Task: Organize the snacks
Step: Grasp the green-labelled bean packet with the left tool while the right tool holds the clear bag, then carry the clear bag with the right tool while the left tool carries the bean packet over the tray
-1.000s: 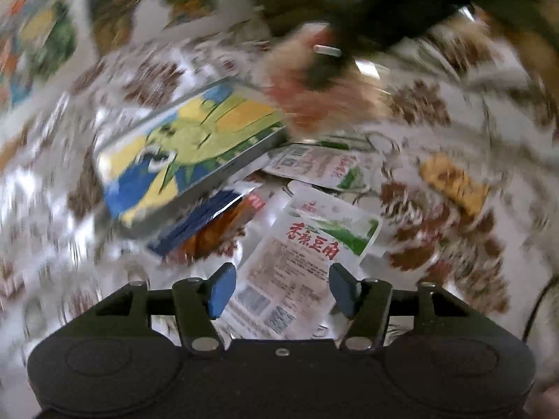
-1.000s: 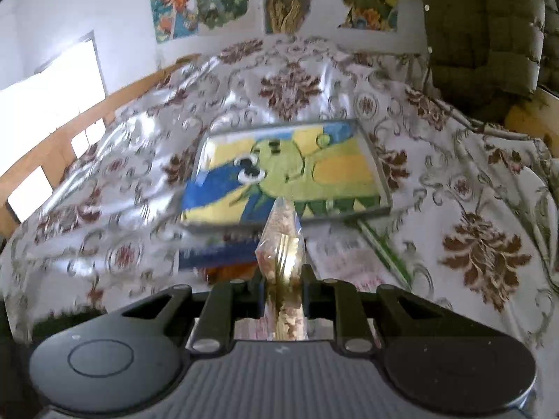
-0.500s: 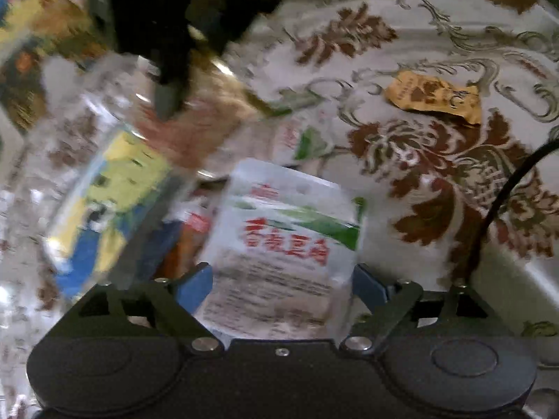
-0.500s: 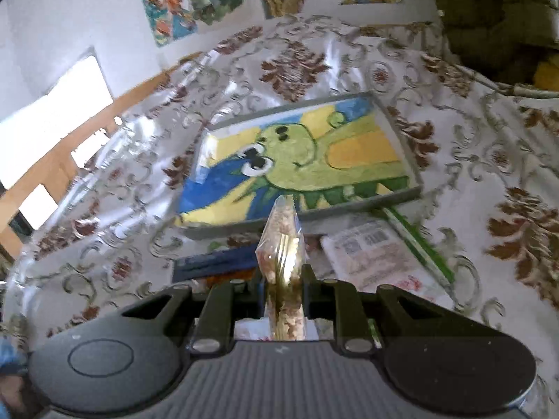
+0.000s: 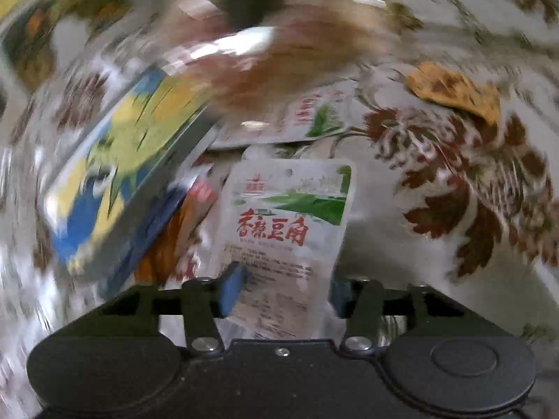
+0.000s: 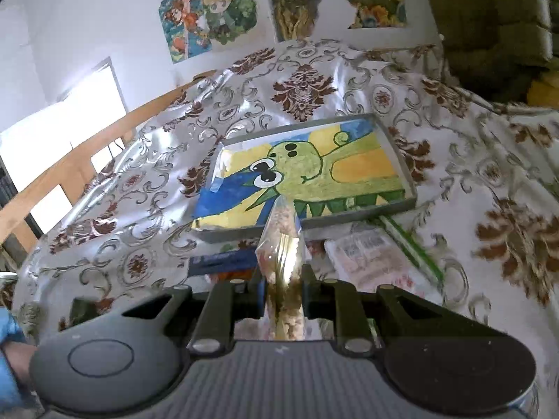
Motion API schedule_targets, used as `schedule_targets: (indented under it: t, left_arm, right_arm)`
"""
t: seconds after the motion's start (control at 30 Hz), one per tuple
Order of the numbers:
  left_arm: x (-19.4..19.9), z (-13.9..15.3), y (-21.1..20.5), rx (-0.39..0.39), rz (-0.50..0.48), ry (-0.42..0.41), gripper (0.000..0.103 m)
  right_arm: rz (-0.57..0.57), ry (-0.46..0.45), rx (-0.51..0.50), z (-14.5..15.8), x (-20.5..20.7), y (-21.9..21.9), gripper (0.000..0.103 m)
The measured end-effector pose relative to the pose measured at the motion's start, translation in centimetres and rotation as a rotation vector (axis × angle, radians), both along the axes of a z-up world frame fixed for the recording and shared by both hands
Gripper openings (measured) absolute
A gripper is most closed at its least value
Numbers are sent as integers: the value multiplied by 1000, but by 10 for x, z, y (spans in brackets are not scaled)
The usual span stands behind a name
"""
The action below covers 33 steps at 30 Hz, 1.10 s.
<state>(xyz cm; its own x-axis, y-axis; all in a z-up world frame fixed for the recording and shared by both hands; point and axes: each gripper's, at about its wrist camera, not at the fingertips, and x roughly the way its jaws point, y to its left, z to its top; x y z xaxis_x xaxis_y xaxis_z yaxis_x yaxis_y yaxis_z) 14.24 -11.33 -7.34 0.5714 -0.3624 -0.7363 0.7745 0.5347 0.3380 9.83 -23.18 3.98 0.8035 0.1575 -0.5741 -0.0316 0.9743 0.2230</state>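
Observation:
A white snack packet [image 5: 286,230] with red characters and a green band lies on the patterned cloth. My left gripper [image 5: 283,288] is over its near end, jaws closing, the blue pads pinching its two side edges. My right gripper [image 6: 281,289] is shut on a clear bag of pale pink bits [image 6: 281,230], held upright and edge-on just short of the tray. The grey tray [image 6: 349,219] bears a green dinosaur picture and shows blurred in the left wrist view as tray [image 5: 115,160]. That bag passes as a blur [image 5: 279,56] at the top of the left wrist view.
Beside the tray's near wall lie a second white packet [image 6: 370,258], a blue packet [image 6: 223,260] and a green stick pack [image 6: 408,244]. An orange-brown packet [image 5: 454,90] lies apart on the cloth to the right. Posters hang on the wall behind; a dark green jacket lies far right.
My left gripper came down over the white packet, spread its jaws wide, then narrowed them onto its edges. My right gripper sank a little with the bag still in it.

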Motion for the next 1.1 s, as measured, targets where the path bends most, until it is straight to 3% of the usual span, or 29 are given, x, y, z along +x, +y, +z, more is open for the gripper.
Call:
schedule_targets:
  t: [0.1,0.23,0.37,0.53,0.8,1.1]
  left_arm:
    - [2,10,12,-55,34,31,39]
    - [5,27,31,-127,100,64,21]
    - [16,46,52,-184,134,105,15]
    - [45,61,66,-243,251,154,13]
    - [57,56,58,-227,265,187,10]
    - [44,86,80,-399,325,260,6]
  right_arm:
    - [3,2,-21,-3,-11,3,22]
    - [-8,-17,2,-3,-8,3,22]
    - [7,-39,13,-5,-2,5,22]
    - [17,-24,12,-12,4,3,22]
    - [-19,-13,46,-15,10,-7,22]
    - [-15,-26,76,-13,9,-3,21]
